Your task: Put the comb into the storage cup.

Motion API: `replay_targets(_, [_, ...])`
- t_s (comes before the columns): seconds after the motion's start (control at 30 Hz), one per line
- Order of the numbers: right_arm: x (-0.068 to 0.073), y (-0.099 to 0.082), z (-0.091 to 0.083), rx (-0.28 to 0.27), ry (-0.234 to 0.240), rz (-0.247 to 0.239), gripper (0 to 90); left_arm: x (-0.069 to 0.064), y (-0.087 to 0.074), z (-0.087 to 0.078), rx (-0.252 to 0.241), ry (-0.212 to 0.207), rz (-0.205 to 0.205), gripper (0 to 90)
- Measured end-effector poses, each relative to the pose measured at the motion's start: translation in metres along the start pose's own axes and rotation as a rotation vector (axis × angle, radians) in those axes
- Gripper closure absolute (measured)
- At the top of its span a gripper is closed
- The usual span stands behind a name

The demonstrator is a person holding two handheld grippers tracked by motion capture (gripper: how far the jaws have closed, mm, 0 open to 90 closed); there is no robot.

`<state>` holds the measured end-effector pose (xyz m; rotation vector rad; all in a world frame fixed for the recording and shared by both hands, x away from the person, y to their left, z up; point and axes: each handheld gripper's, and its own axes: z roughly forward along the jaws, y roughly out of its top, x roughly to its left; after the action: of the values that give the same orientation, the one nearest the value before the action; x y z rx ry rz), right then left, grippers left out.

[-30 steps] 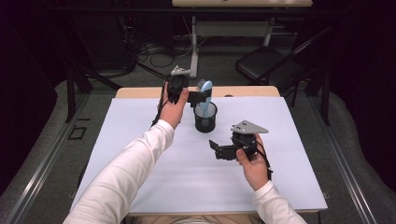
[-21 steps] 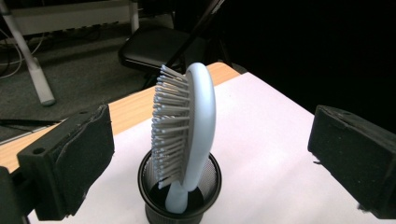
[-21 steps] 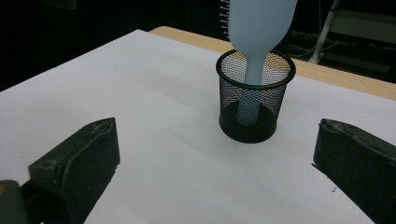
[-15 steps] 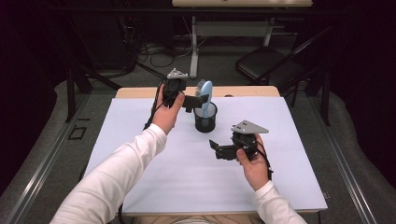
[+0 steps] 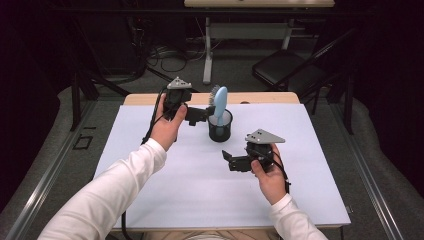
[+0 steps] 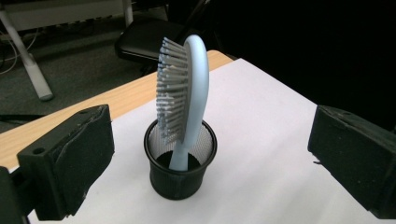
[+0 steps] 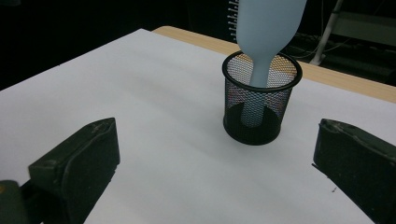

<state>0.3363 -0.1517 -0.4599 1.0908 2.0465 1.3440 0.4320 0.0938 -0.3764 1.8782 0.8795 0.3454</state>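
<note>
A light blue hairbrush (image 5: 220,101) stands handle-down in a black mesh cup (image 5: 220,128) at the back middle of the white table cover (image 5: 150,150). My left gripper (image 5: 197,116) hovers just left of the cup, open, with its jaws pointing at it. In the left gripper view the brush (image 6: 191,88) and cup (image 6: 180,168) sit beyond the wide-apart fingers (image 6: 74,158), with the bristles facing left. My right gripper (image 5: 229,161) is in front of the cup and to its right, open and holding nothing. The right gripper view looks at the cup (image 7: 261,105) and the brush handle (image 7: 261,42).
A strip of wooden table edge (image 5: 270,97) shows behind the white cover. Beyond the table stand a black chair (image 5: 285,70) and a desk leg (image 5: 207,55) on the dark floor. Cables trail from both grippers.
My left gripper has drawn back to the left, away from the brush, which stays upright in the cup. The right gripper has not moved.
</note>
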Motion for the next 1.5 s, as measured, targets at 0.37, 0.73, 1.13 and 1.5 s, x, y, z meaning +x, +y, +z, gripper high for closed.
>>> replay_targets(0.37, [0.002, -0.001, -0.001, 0.013, -0.007, -0.016, 0.0, 0.006, -0.023, -0.023, 0.005, 0.014, 0.016, 0.2])
replay_targets(0.73, [-0.003, -0.010, -0.010, 0.036, -0.025, -0.021, 0.0, 0.012, -0.061, -0.042, -0.002, 0.015, -0.001, 0.2])
replay_targets(1.13, [-0.007, -0.023, -0.017, 0.055, -0.045, -0.020, 0.0, 0.017, -0.104, -0.047, 0.001, 0.004, -0.048, 0.2])
replay_targets(1.5, [-0.010, -0.033, -0.019, 0.062, -0.064, -0.004, 0.0, 0.024, -0.129, -0.052, -0.027, -0.001, -0.099, 0.2])
